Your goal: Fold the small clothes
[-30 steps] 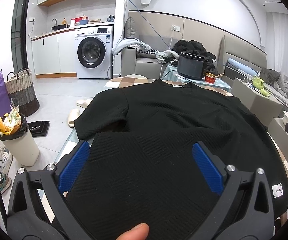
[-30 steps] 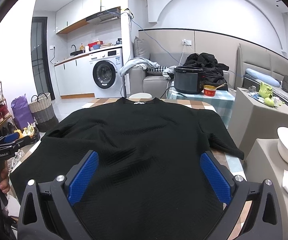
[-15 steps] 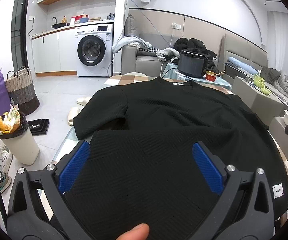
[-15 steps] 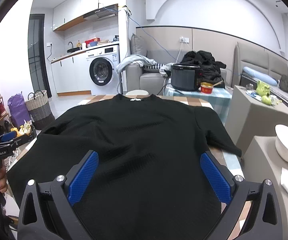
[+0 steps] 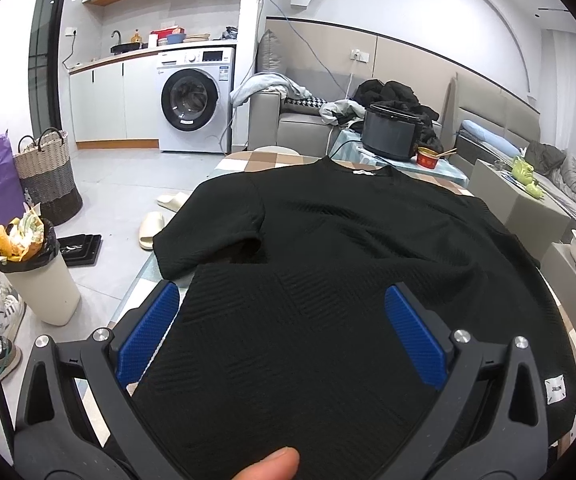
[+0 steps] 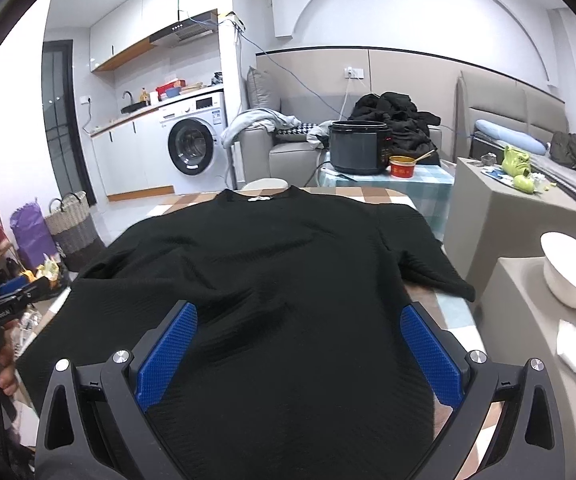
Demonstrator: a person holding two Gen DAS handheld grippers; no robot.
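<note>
Lying flat on the checked table (image 6: pixel 387 194), collar at twelve o'clock, the black T-shirt (image 5: pixel 327 248) has barely shifted over the last second. Left gripper (image 5: pixel 282 332) and right gripper (image 6: pixel 297 354) still hover wide open above its hem, holding nothing, so folding looks unstarted.

The left gripper (image 5: pixel 282 326) has a matte black frame with triangular cut-outs, silver round-head screws at the finger pivots, and two fingers faced with blue cross-hatched pads (image 5: pixel 146 334). The right gripper (image 6: pixel 297 346) is of identical construction: black frame, silver screws, blue textured pads (image 6: pixel 429 354). White lettering marks the left gripper's body in the right wrist view; it is probably a brand name, not legible.
</note>
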